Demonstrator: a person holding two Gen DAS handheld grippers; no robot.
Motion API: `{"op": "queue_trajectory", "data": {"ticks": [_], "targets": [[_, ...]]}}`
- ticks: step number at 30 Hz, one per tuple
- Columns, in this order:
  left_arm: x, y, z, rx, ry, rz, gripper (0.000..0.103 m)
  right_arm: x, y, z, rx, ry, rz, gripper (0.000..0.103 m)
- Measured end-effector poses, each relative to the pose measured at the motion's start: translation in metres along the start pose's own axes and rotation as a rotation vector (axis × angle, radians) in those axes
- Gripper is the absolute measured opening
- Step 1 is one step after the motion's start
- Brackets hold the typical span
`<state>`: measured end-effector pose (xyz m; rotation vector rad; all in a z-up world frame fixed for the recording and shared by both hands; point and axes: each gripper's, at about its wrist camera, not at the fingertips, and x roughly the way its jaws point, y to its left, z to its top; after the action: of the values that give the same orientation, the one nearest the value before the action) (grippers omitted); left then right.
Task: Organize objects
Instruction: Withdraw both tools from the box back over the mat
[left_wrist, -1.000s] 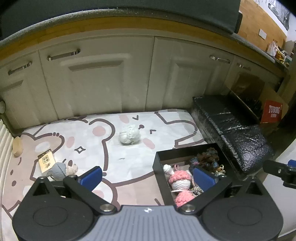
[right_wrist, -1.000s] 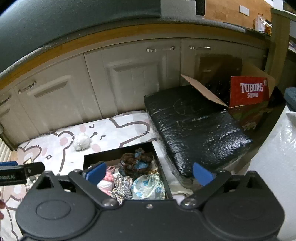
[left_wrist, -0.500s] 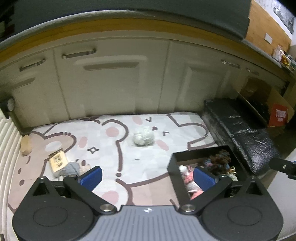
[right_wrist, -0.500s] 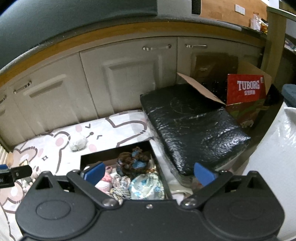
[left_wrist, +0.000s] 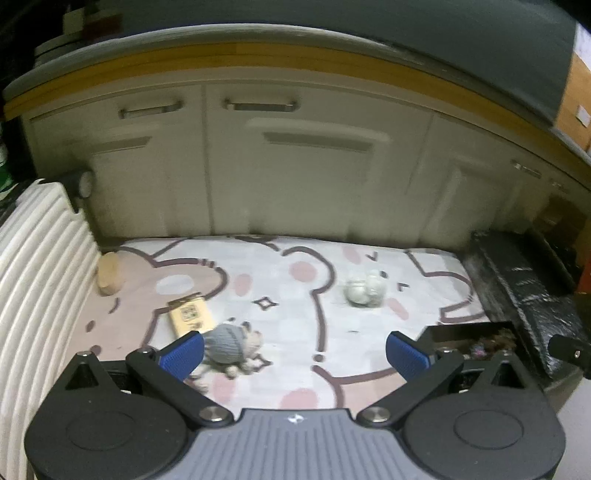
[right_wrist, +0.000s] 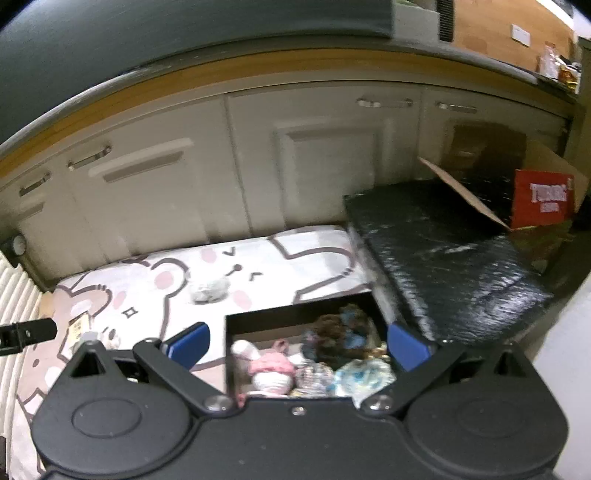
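The grey knitted toy (left_wrist: 231, 345) lies on the cartoon mat (left_wrist: 295, 295), well left of the black box (right_wrist: 295, 321), and looks to be the next thing to gather; the box already holds a pink crocheted toy (right_wrist: 271, 365), a brown and blue toy (right_wrist: 343, 332) and a pale crinkled packet (right_wrist: 364, 374). The left tongs (left_wrist: 294, 349) are spread wide and hold nothing, the left pad close beside the grey toy, so the step in hand seems to be the approach to a pick. The next move likely calls for lowering and centring the pads around the toy before closing. A white ball-like toy (left_wrist: 364, 291) sits farther from the box toward the cupboards, and a small card (left_wrist: 190, 317) bears a square code, too blurred to read. The right tongs (right_wrist: 297, 343) hang wide open and empty over the box. Right of the box, a red carton (right_wrist: 543, 203) reads "TUBORG".
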<state>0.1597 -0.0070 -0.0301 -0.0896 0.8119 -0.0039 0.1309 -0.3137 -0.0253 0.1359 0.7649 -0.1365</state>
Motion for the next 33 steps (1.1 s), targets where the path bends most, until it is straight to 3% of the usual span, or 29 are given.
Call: {"op": "queue_trajectory", "data": {"ticks": [22,33], "targets": [[0.032,0.097,0.010,-0.101,-0.030,0.114,0.103,0.042,0.094,0.009,-0.085,0.012,0.129,0.103],[0.081,0.121,0.002,-0.141,0.055,0.096,0.099,0.076,0.115,0.015,-0.043,0.041,0.194,0.103]]}}
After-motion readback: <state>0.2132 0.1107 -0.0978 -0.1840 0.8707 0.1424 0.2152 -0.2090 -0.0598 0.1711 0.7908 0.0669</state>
